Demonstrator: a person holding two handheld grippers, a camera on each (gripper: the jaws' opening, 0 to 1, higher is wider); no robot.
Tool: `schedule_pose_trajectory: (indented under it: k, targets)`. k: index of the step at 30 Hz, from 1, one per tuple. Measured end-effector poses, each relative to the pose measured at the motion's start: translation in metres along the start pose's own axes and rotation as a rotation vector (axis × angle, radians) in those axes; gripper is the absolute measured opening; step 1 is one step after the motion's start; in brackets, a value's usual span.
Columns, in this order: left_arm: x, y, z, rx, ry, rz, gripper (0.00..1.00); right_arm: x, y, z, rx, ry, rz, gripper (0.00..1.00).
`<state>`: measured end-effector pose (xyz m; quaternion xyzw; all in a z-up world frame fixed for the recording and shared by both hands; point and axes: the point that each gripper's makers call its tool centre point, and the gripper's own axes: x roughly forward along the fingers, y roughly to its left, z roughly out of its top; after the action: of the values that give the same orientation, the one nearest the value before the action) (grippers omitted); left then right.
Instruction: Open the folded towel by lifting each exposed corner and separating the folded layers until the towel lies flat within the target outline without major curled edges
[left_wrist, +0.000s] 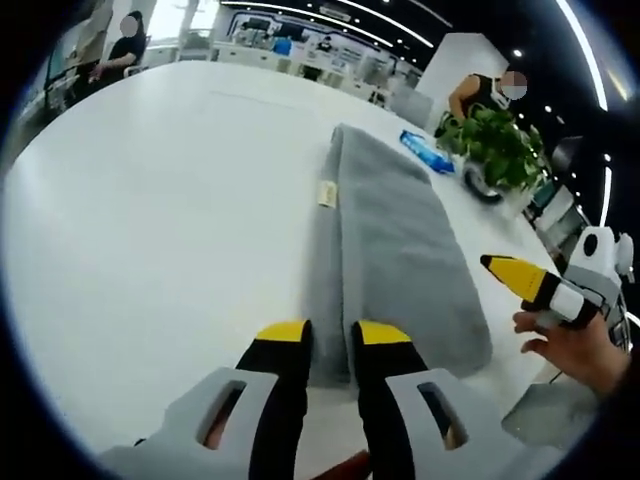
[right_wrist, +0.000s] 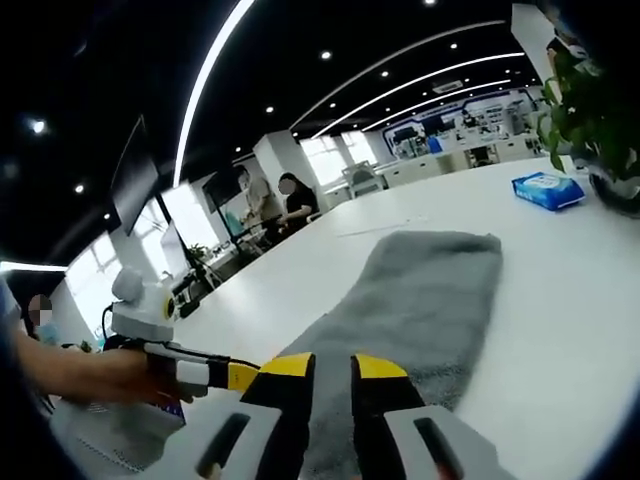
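The folded grey terry towel (left_wrist: 395, 255) lay on the white worktop (left_wrist: 160, 230), its long axis running away from the left gripper (left_wrist: 333, 332), whose narrowly parted jaws hovered at its near end, nearer than the right gripper (right_wrist: 330, 366), jaws likewise slightly apart, empty.

The towel (left_wrist: 395, 265) is grey cloth, its pile soft, matt and slightly fuzzy, with a small pale fabric-looking label (left_wrist: 327, 194) on its folded edge; the table (left_wrist: 170, 230) beneath is white, smooth and faintly glossy; near the tabletop's far edge lies a blue packet (right_wrist: 548, 190) in shiny plastic wrap; the left gripper (left_wrist: 330, 335) and right gripper (right_wrist: 331, 368) have matt black and yellow plastic-looking fingers on pale grey moulded bodies.
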<state>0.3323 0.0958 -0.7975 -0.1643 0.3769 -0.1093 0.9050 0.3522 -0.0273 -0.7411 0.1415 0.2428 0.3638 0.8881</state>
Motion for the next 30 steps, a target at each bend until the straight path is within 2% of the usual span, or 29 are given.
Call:
schedule_pose_trajectory:
  k: [10,17,20,30]
  targets:
    - [-0.001,-0.006,0.003,0.014,-0.009,-0.026,0.02,0.001,0.000,-0.001,0.000,0.005,0.004,0.11]
    - [-0.003,-0.013,0.007,0.066,-0.011,-0.029,0.01,0.002,0.002,-0.004,0.004,0.018,0.013,0.10]
    - [-0.005,-0.021,0.014,0.059,-0.037,-0.073,0.00,0.002,0.003,-0.003,0.005,0.014,0.015,0.09]
    - [-0.007,-0.056,0.022,0.162,-0.082,-0.204,0.00,0.003,0.013,-0.005,0.051,0.022,0.059,0.12]
